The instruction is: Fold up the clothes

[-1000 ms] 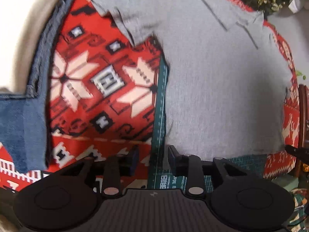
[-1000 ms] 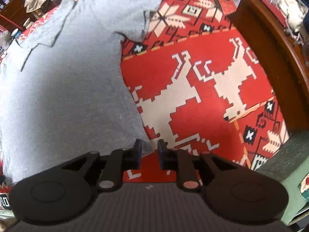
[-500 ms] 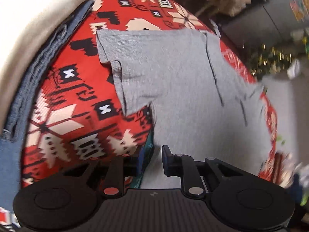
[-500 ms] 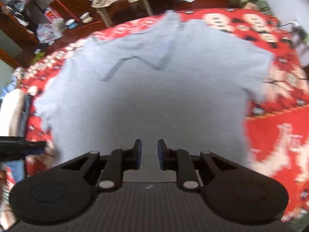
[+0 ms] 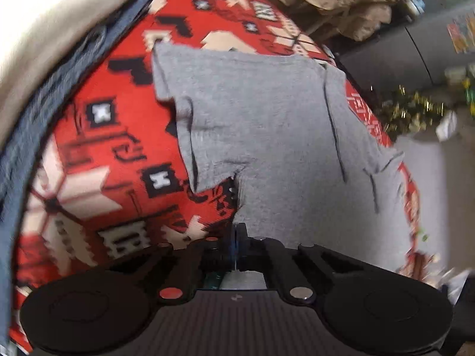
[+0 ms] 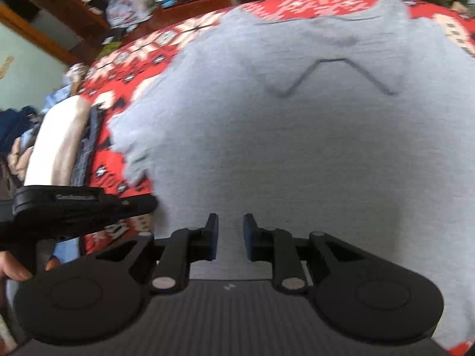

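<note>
A grey collared shirt (image 5: 282, 136) lies flat on the red patterned cloth (image 5: 98, 154), collar at the far end. My left gripper (image 5: 236, 237) has its jaws together on the shirt's side edge, below the short sleeve (image 5: 184, 118). In the right wrist view the same shirt (image 6: 297, 148) fills the frame, and the left gripper (image 6: 150, 204) comes in from the left with its tip at the fabric's edge. My right gripper (image 6: 230, 228) hovers over the shirt's lower middle. It is open with a narrow gap, and only flat fabric shows below it.
A folded cream garment (image 5: 59, 14) sits on folded denim (image 5: 44, 103) at the cloth's left side. A person's hand (image 6: 12, 267) holds the left gripper's handle. Cluttered shelves (image 6: 133, 9) and a heap of beige cloth (image 5: 341, 0) lie beyond the far edge.
The left jaws closed on the shirt's side edge after shifting slightly. The right gripper swept left from the shirt's right corner over the red cloth to above the shirt's middle.
</note>
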Demonstrator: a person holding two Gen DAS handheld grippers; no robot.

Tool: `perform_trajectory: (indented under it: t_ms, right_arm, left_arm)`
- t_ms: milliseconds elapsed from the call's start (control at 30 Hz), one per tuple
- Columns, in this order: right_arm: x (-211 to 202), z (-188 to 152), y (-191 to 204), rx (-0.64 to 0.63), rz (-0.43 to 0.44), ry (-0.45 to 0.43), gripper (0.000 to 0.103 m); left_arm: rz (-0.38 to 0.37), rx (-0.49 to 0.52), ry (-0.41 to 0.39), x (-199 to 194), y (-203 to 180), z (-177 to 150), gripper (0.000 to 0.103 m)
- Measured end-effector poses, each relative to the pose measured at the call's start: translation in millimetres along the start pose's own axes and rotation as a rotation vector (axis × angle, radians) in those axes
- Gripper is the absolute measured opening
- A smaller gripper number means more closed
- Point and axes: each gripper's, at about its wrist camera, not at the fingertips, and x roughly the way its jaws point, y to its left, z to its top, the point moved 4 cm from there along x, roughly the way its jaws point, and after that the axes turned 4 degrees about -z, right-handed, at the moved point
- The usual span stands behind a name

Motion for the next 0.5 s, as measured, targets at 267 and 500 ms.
perform_trajectory:
  t_ms: [267, 500]
  right_arm:
    - [38.2, 1.5, 45.4, -0.052, 0.1, 0.054, 0.009]
    - [58.0, -16.7, 63.4, -0.082, 0.116, 0.113, 0.009]
  left_arm:
    - [0.037, 0.148, 0.025, -1.6, -1.8, 1.3, 0.001]
    - [0.023, 0.085, 0.054, -5.7, 13.9, -0.6, 0.001]
